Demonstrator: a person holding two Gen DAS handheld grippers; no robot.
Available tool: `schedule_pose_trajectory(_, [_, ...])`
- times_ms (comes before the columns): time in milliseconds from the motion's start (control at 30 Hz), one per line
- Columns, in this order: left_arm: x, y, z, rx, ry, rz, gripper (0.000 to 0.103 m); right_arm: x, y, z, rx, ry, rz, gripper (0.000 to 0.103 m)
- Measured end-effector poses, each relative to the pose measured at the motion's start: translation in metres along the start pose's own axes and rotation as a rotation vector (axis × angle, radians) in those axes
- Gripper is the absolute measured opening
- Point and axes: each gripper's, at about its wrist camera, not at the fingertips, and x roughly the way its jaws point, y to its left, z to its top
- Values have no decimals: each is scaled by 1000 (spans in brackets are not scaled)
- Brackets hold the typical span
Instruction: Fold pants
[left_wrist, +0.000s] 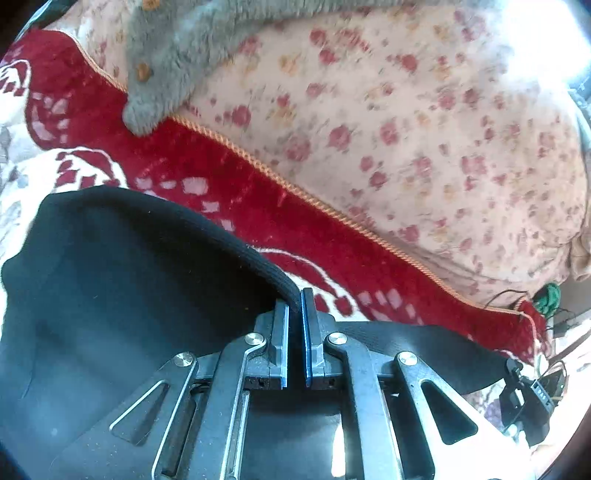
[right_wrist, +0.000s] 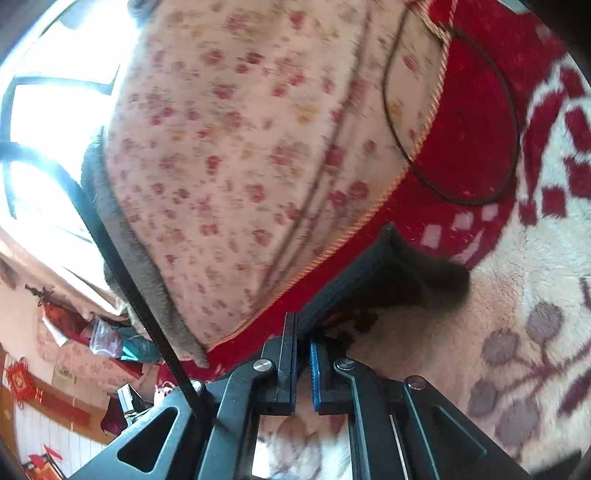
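The black pants (left_wrist: 122, 273) hang and spread under my left gripper (left_wrist: 294, 306), which is shut on their ribbed waistband edge. In the right wrist view my right gripper (right_wrist: 303, 332) is shut on another part of the black waistband (right_wrist: 373, 269), which stretches up and right from the jaws. Both grippers hold the pants above a red and white patterned blanket (left_wrist: 229, 173).
A pink floral quilt (left_wrist: 406, 129) with orange piping lies beyond the blanket, also in the right wrist view (right_wrist: 240, 147). A grey fluffy garment (left_wrist: 166, 74) rests on it. A thin black cable loop (right_wrist: 513, 122) lies on the blanket. Cables and a device (left_wrist: 532, 398) are at right.
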Motion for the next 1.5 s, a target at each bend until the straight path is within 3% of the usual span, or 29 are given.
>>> schedule_pose_trajectory(267, [-67, -6, -26, 29, -88, -42, 5, -57, 26, -17, -54, -30, 55, 5])
schedule_pose_trajectory(467, [-109, 3, -70, 71, -135, -40, 5, -99, 37, -47, -101, -22, 77, 5])
schedule_pose_trajectory(667, [-110, 27, -125, 66, -112, 19, 5, -120, 14, -105, -108, 35, 13, 5])
schedule_pose_trajectory(833, [-82, 49, -159, 35, -23, 76, 5, -114, -26, -141, -84, 69, -78, 5])
schedule_pose_trajectory(967, [-80, 51, -168, 19, -41, 78, 5, -117, -53, -137, 34, 42, -43, 16])
schedule_pose_trajectory(1133, [-83, 46, -167, 32, -51, 94, 5, -124, -67, -124, 109, -32, -10, 14])
schedule_pose_trajectory(1167, [-83, 45, -167, 25, -47, 91, 5, -126, -68, -121, 96, -47, -3, 7])
schedule_pose_trajectory(1300, [-89, 45, -161, 15, -58, 73, 5, -140, -59, -115, 59, -81, 12, 5])
schedule_pose_trajectory(1500, [-96, 25, -173, 108, -74, 48, 5, -173, -50, -105, -5, -141, -35, 5])
